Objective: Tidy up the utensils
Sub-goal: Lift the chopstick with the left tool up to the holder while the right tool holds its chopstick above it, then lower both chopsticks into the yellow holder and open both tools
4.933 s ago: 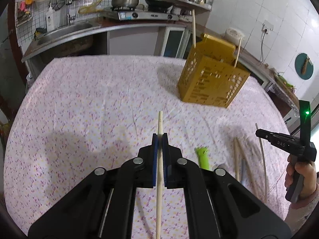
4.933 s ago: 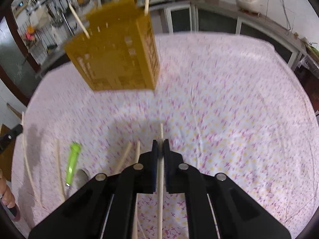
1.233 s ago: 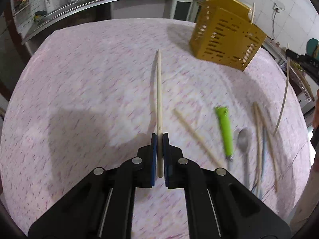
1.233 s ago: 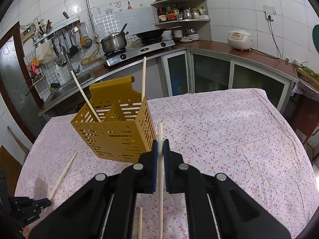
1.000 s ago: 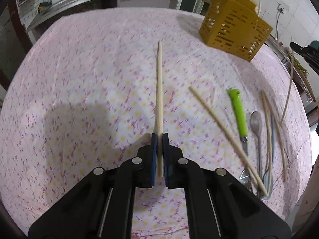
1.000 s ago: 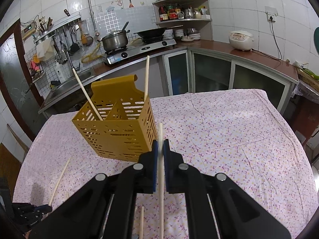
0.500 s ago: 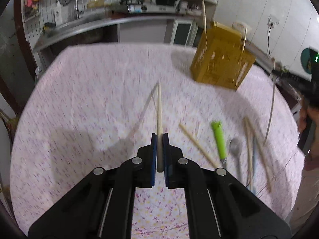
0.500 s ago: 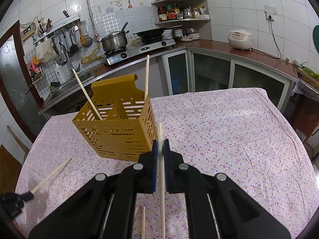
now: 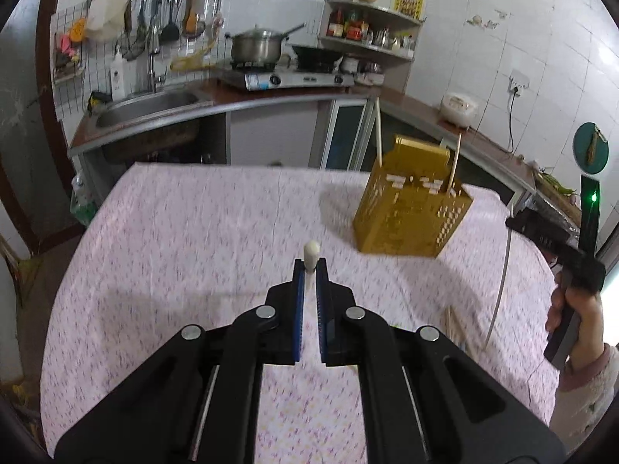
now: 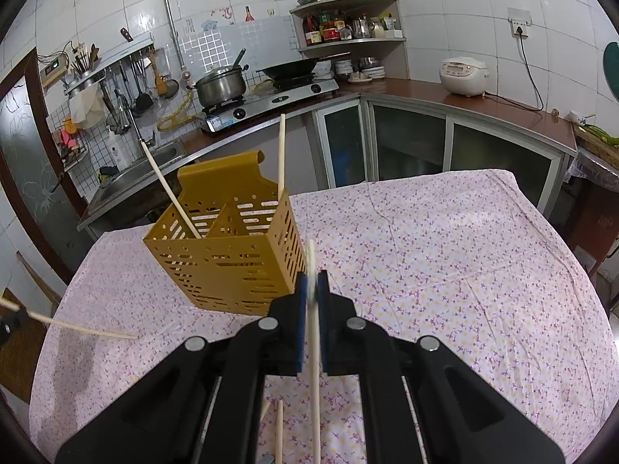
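Observation:
A yellow slotted utensil holder (image 9: 412, 216) stands on the flowered tablecloth with two chopsticks upright in it; it also shows in the right wrist view (image 10: 228, 255). My left gripper (image 9: 308, 270) is shut on a pale chopstick (image 9: 310, 255) that points almost straight at the camera, raised above the table. My right gripper (image 10: 311, 290) is shut on another chopstick (image 10: 314, 348), held just right of the holder's near corner. The left gripper's chopstick (image 10: 77, 329) also shows at the right wrist view's left edge.
Loose chopsticks (image 10: 279, 429) lie on the cloth (image 9: 193, 232) below the right gripper. The right hand and its gripper (image 9: 561, 263) show at the left wrist view's right edge. A kitchen counter with sink and stove (image 9: 286, 77) runs behind the table.
My left gripper has tilted up, so its chopstick now points at the camera and the utensils on the cloth have dropped out of its view. The right gripper has barely moved.

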A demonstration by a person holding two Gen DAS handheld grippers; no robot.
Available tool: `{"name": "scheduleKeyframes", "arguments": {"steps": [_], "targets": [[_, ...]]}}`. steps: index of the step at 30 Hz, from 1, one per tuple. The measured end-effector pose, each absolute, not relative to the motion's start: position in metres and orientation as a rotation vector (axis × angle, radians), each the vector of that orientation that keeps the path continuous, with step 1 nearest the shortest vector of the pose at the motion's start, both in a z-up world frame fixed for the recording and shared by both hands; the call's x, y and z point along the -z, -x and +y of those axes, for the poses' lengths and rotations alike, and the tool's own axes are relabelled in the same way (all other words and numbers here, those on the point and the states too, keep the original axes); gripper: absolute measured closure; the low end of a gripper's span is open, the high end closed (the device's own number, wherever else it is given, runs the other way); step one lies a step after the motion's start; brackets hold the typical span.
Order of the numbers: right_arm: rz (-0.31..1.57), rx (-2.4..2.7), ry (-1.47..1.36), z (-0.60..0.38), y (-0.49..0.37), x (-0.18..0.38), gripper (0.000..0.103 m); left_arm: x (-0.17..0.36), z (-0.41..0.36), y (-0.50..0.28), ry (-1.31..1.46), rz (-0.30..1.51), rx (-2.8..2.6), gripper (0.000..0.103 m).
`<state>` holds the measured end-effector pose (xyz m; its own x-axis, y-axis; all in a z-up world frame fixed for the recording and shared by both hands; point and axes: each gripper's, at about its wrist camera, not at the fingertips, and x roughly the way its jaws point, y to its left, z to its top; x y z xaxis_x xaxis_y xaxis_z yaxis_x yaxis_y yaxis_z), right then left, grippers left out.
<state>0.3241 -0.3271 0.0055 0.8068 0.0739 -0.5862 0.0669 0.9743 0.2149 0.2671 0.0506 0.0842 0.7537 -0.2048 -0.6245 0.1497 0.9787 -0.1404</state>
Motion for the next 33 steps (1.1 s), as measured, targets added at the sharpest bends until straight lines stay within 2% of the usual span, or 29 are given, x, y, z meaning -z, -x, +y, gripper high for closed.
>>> {"name": "scheduleKeyframes", "arguments": {"steps": [15, 27, 33], "targets": [[0.547, -0.011, -0.207, -0.330, -0.318, -0.050, 0.097, -0.135, 0.027, -0.299, 0.070, 0.582, 0.222, 0.099], [0.386, -0.007, -0.181, -0.336, -0.338, -0.152, 0.097, -0.210, -0.018, -0.329, 0.059, 0.519, 0.326, 0.099], [0.321, -0.017, -0.185, -0.331, -0.360, -0.189, 0.097, -0.220, -0.052, -0.349, 0.034, 0.548, 0.385, 0.099]]}}
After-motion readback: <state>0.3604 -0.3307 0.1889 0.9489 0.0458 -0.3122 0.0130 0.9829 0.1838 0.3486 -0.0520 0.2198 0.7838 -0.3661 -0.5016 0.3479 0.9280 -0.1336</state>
